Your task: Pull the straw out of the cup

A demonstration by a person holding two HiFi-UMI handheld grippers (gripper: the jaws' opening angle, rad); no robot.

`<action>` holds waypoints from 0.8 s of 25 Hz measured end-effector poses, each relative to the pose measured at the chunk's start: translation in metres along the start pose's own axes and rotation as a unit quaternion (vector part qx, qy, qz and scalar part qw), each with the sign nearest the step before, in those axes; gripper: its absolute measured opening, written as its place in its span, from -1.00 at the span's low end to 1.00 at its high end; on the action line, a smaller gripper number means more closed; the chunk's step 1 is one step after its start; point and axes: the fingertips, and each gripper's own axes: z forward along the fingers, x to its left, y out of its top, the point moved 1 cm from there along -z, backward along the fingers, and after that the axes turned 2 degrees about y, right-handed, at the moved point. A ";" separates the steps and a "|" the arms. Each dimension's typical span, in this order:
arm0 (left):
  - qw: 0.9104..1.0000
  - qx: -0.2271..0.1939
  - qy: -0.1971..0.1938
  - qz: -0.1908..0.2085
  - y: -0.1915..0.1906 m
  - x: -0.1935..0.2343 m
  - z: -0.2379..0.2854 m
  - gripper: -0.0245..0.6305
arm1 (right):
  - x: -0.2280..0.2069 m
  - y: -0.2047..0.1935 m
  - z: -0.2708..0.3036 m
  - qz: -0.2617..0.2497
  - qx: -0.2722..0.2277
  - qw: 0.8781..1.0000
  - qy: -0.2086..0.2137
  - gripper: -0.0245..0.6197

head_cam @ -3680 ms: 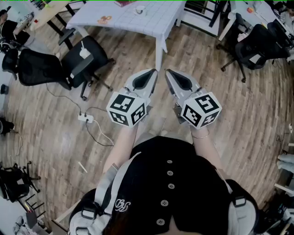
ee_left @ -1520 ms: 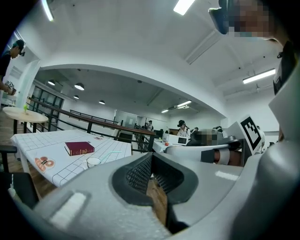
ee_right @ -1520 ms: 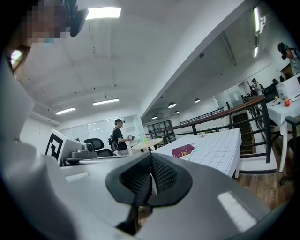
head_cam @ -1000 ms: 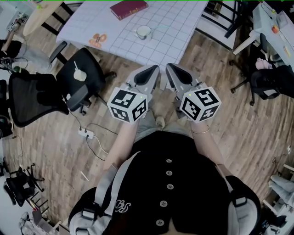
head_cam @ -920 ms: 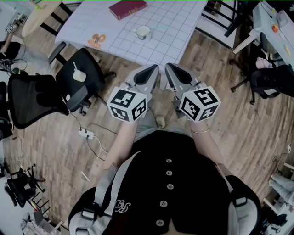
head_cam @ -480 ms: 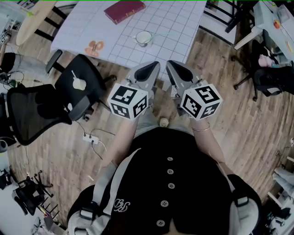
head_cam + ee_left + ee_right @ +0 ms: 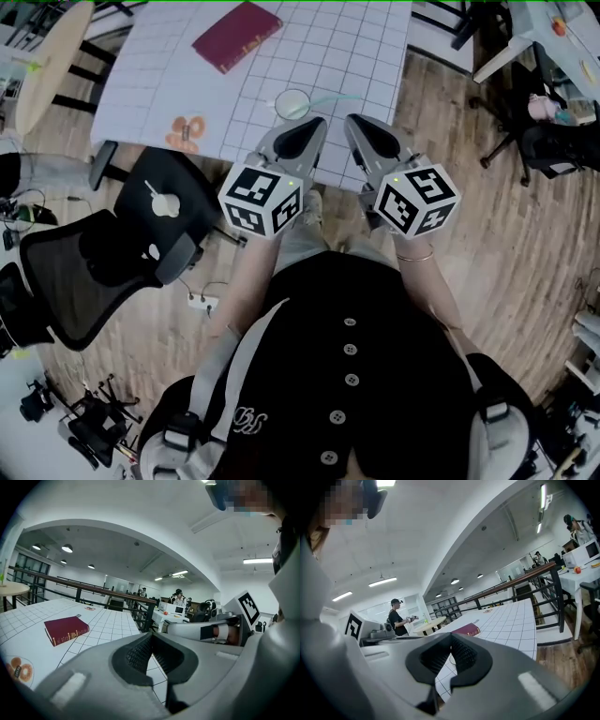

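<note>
Pale green thin straw (image 7: 336, 97) sits in the small white round cup (image 7: 292, 103), which stands on the white surface with a grid pattern (image 7: 375, 47), not far from its near edge. The straw leans out over the rim to the right. We judge that the task itself has not begun: nothing touches the straw or the cup, so the whole pull is left to do, and before it one gripper has to open and close on the straw.

We hold both grippers out in front of the body, side by side, pointing at the surface almost level, with only a little tilt down. The left gripper (image 7: 315, 123) has its tip near the cup, over the edge of the surface. The right gripper (image 7: 350, 119) is just beside it, below the free end of the straw. Both grippers have their jaws together and carry nothing. How high they are above the surface we cannot tell. A dark red book (image 7: 236, 36) lies farther back, well apart from the cup.
</note>
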 end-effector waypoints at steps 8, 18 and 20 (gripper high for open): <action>0.999 0.042 -0.027 0.015 -0.014 0.030 0.033 -0.93 | -0.024 -0.014 0.022 0.028 0.016 0.999 -0.034 -0.93; 0.991 0.102 -0.028 0.080 -0.040 0.055 0.052 -0.83 | -0.039 -0.039 0.033 0.073 0.030 0.995 -0.067 -0.93; 0.989 0.112 -0.030 0.092 -0.046 0.059 0.056 -0.78 | -0.042 -0.043 0.035 0.080 0.033 0.994 -0.072 -0.93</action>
